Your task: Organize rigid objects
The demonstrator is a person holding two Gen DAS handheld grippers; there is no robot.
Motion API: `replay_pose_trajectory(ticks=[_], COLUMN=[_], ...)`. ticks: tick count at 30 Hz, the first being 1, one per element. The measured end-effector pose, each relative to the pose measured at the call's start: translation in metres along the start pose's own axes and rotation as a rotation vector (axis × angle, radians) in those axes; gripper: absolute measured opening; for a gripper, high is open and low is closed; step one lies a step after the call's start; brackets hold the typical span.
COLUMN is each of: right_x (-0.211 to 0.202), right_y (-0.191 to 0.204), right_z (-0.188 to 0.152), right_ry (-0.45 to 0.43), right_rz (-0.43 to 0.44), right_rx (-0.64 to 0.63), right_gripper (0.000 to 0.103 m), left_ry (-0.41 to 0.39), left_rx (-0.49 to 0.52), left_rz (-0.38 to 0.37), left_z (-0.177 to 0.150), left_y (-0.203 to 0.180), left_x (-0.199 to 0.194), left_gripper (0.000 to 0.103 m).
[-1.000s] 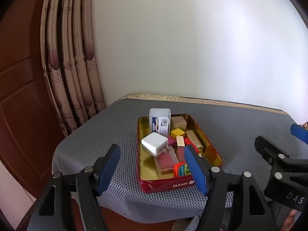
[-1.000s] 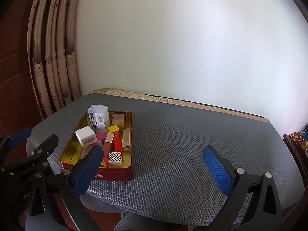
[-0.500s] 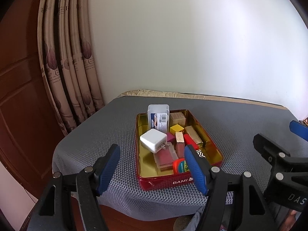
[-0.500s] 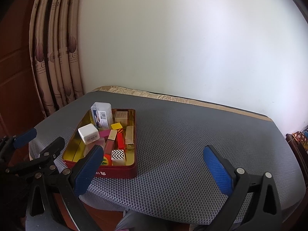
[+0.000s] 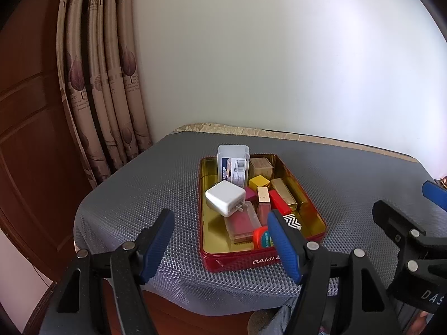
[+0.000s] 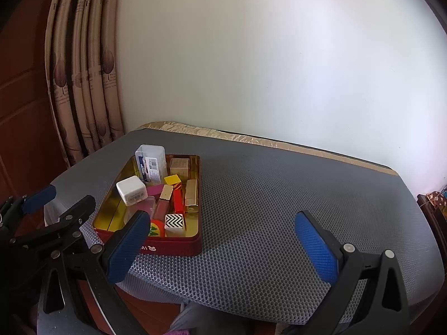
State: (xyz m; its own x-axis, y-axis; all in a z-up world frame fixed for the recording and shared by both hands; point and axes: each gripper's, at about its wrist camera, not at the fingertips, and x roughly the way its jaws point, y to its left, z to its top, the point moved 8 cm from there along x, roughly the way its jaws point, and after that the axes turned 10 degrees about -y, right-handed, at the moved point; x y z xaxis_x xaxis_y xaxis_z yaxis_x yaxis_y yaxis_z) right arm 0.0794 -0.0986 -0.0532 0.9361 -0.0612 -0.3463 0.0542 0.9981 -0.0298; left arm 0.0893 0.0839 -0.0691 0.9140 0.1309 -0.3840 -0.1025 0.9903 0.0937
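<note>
A red tin with a gold inside [image 5: 237,261] [image 6: 178,247] sits on the grey mesh-covered table [image 5: 139,195] [image 6: 279,209]. It holds a white charger [image 5: 225,198] [image 6: 131,190], a clear plastic box [image 5: 233,164] [image 6: 151,163], a yellow cube [image 5: 259,182] [image 6: 172,179], a zigzag block [image 6: 174,221], red and gold bars and other small blocks. My left gripper [image 5: 220,244] is open and empty in front of the tin's near edge. My right gripper [image 6: 223,247] is open and empty, over the table right of the tin.
A patterned curtain [image 5: 106,83] hangs at the left by a brown wooden door [image 5: 30,139]. A white wall stands behind the table. The right gripper shows at the right of the left wrist view [image 5: 413,240]; the left gripper shows at the left of the right wrist view [image 6: 44,223].
Both grippers have risen slightly and tilted; the tin sits a little higher and nearer the centre in both views. Nothing in the tin moved. Both stay open.
</note>
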Motion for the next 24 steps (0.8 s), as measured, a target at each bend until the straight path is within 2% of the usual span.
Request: replay_pose_trajectory(ticks=[24], right_x=[0.0025], right_y=[0.0045], right_z=[-0.0038], right_ry=[0.016], right_rz=[0.015], right_rx=[-0.008], right_gripper=[0.103], left_ry=[0.021], left_rx=[-0.008], left_rz=[0.003], left_z=[-0.0024], left_y=[0.0055], left_x=[0.0035], left_gripper=[0.071])
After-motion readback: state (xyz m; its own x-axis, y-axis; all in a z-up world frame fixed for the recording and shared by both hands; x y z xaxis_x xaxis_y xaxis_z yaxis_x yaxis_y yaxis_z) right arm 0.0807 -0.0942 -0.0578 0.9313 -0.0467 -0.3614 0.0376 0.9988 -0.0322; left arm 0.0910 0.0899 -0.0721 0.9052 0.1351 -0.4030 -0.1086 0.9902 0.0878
